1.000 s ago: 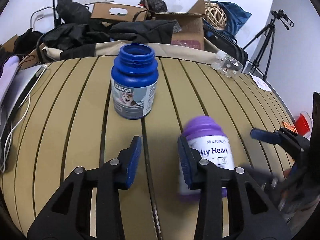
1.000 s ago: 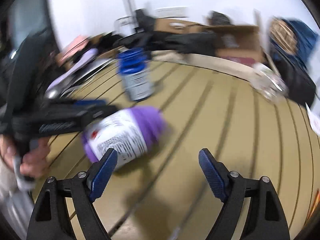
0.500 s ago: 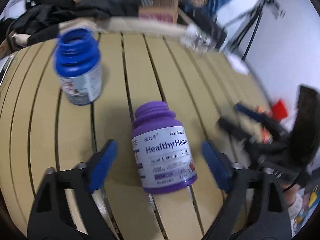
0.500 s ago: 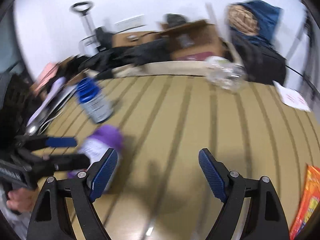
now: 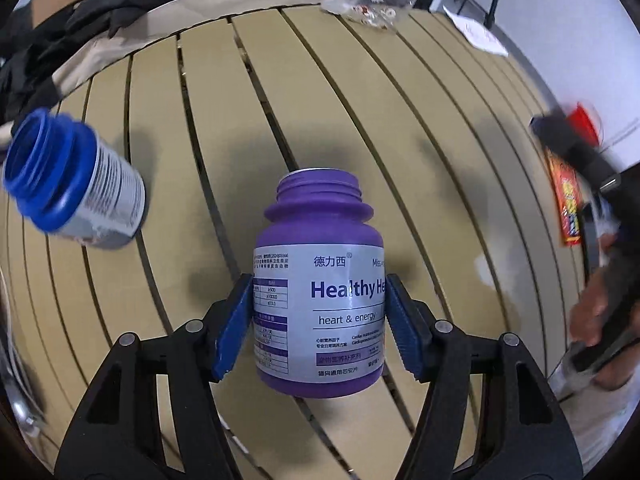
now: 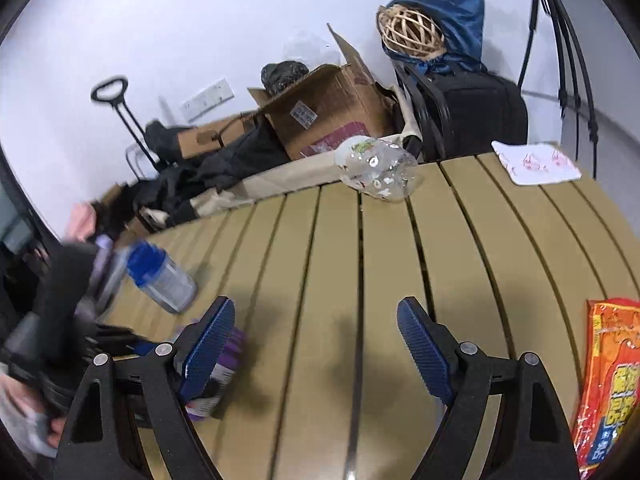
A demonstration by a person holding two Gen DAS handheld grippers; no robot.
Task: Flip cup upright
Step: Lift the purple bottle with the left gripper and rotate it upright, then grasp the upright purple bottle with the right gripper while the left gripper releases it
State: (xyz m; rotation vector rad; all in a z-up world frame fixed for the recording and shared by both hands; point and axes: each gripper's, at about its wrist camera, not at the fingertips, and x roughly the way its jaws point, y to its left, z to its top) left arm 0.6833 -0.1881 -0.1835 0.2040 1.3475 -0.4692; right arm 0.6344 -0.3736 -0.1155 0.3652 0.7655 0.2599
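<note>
Purple bottle (image 5: 318, 300) clamped in left fingers (image 5: 236, 322), right gripper (image 6: 316, 344) spread (empty), blue bottle (image 5: 76, 196) nearby.

Slatted tan table (image 5: 192, 128) carrying a scatter of containers and packets.
Purple bottle (image 5: 320, 300) lies low at the frame's centre in the left wrist view; a blue bottle (image 5: 76, 196) stands at the left edge. In the right wrist view a clear plastic bottle (image 6: 376, 170) lies on its side at upper centre, white paper (image 6: 536, 162) at upper right, an orange packet (image 6: 608, 384) at lower right.
</note>
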